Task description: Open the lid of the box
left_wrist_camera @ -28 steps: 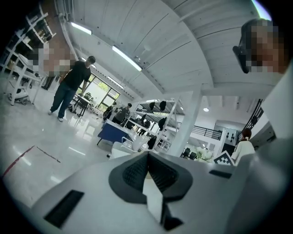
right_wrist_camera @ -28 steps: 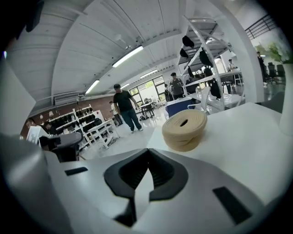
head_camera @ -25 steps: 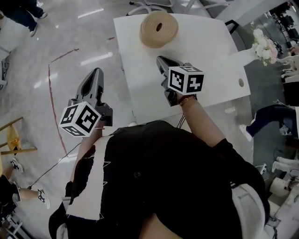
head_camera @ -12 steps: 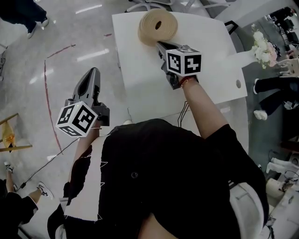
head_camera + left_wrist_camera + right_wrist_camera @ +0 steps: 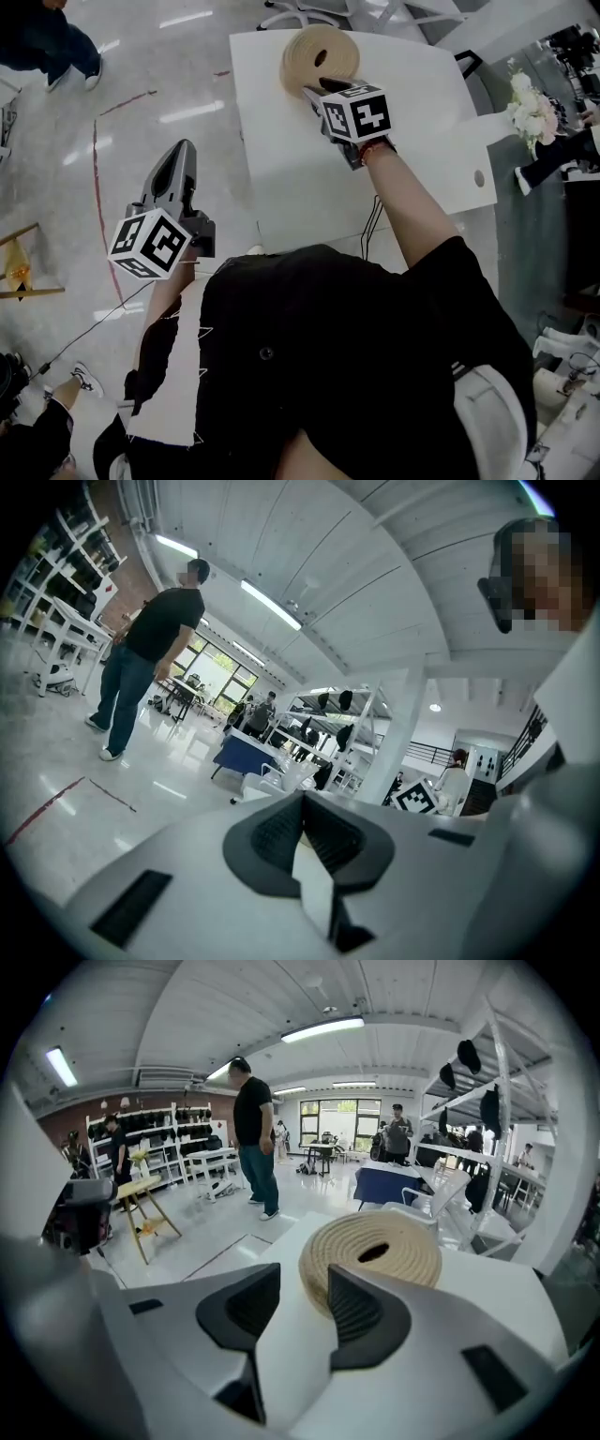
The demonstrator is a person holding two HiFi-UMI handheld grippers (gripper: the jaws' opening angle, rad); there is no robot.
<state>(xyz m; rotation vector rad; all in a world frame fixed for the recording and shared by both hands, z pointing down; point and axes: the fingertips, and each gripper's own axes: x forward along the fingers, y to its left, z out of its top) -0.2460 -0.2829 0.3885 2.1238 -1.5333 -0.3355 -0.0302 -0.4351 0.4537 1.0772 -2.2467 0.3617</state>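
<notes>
A round woven beige box (image 5: 319,54) with a hole in the middle of its lid stands at the far end of the white table (image 5: 412,84). My right gripper (image 5: 311,93) reaches to just short of its near rim. In the right gripper view the box (image 5: 375,1252) lies right beyond the right gripper (image 5: 305,1288). Its jaws have just been opening and stand apart with nothing between them. My left gripper (image 5: 178,153) hangs over the floor left of the table. In its own view the left gripper (image 5: 302,806) has its pads pressed together on nothing.
A bunch of pale flowers (image 5: 531,101) lies off the table's right side. A wooden stool (image 5: 141,1202) and a standing person (image 5: 251,1133) are on the floor beyond the table. Another person (image 5: 150,658) stands far ahead of the left gripper. A cable (image 5: 373,225) hangs at the table's near edge.
My right gripper has moved away from me along the table up to the woven box, and its marker cube has rolled. The left gripper has kept its place.
</notes>
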